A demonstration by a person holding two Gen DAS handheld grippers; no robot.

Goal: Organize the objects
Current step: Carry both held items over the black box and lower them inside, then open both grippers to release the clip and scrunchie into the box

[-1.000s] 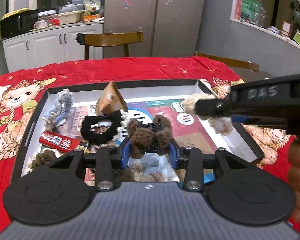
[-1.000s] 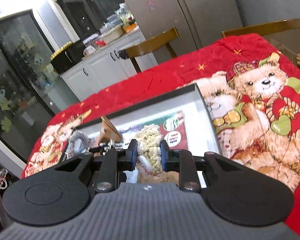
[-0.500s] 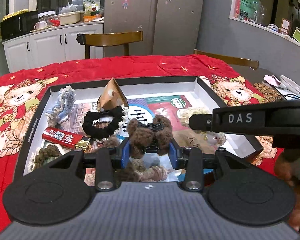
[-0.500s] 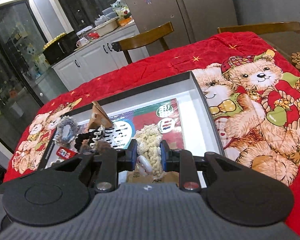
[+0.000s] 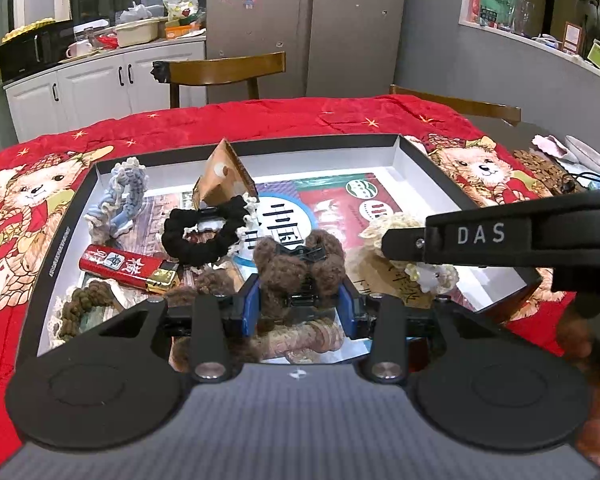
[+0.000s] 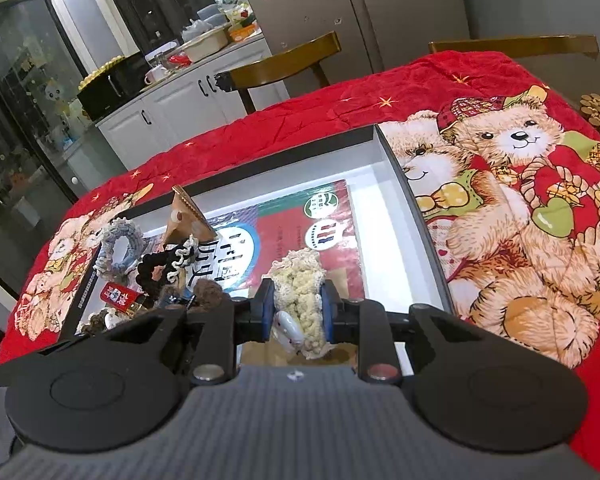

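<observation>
Left tongs (image 5: 300,300) clamped on a brown fuzzy hair clip (image 5: 300,268), held just above the near edge of the shallow box (image 5: 431,160), likely to keep it clear of the clutter below. Right tongs (image 6: 296,312) clamped on a cream frilly scrunchie (image 6: 300,292), hanging over the box's near right part, over the red printed card (image 6: 331,240) on the box floor. Both pieces seemingly on the way out or being sorted. Left behind toward the box's left side: black scrunchie (image 5: 204,236), pale blue scrunchie (image 5: 124,196), red lighter (image 5: 128,268), a tilted cardboard piece (image 5: 224,176). Box resting mid-counter on the red bear-print cloth (image 5: 220,124).
</observation>
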